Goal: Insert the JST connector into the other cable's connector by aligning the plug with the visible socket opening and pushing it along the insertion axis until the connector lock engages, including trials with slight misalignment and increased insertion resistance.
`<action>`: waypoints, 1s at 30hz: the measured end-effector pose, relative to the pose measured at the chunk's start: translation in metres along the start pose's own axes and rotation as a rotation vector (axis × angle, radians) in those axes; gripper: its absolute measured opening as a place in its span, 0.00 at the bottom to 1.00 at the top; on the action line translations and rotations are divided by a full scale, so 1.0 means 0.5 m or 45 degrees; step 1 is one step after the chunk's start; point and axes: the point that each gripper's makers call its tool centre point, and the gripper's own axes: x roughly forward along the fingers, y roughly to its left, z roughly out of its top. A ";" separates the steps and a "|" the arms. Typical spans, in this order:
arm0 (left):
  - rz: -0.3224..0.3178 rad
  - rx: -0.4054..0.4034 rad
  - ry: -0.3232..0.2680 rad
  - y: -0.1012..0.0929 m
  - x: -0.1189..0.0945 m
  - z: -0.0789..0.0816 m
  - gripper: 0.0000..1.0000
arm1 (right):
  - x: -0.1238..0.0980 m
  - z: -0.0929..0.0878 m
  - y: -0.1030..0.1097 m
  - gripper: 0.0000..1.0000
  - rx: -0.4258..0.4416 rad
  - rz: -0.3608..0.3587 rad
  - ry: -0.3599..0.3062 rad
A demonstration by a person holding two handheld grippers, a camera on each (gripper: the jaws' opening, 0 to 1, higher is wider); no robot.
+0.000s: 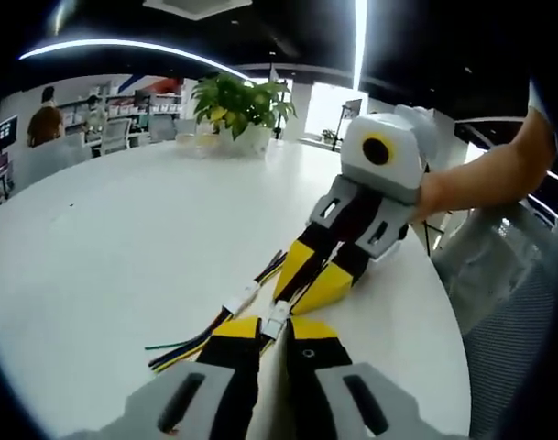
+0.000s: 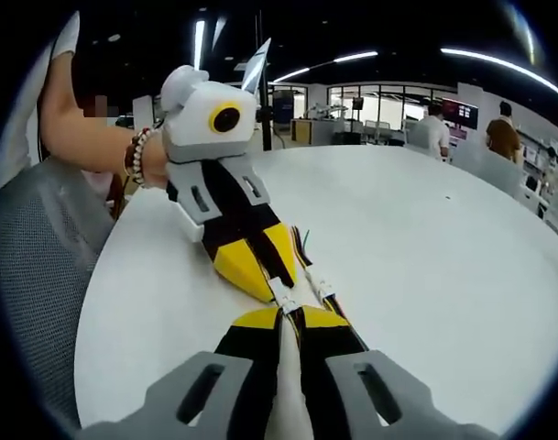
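In the left gripper view, the left gripper (image 1: 277,332) is pinching a small white JST connector (image 1: 276,320) over the round white table (image 1: 123,247). Tip to tip, the right gripper (image 1: 301,291) is clamping the mating end. A second white connector (image 1: 241,299) is lying just beside. Farther off, a potted green plant (image 1: 239,108) is standing.

Loads of open white counter (image 1: 123,247) to work over, basically bare out to the far edge. Only real clutter is the loose cables (image 1: 205,335) lying right by the gripper tips, plus a potted plant (image 1: 240,110) way back. A mesh chair (image 2: 36,266) crowds the near edge.
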 end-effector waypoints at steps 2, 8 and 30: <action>0.002 -0.012 0.001 0.001 0.000 0.000 0.04 | 0.000 0.000 0.000 0.05 0.001 0.000 0.001; 0.011 -0.029 0.001 0.003 -0.003 0.000 0.04 | -0.001 0.001 0.001 0.07 0.017 0.001 -0.005; -0.002 -0.120 -0.066 -0.021 -0.038 0.046 0.24 | -0.030 0.047 -0.002 0.20 0.116 -0.086 -0.065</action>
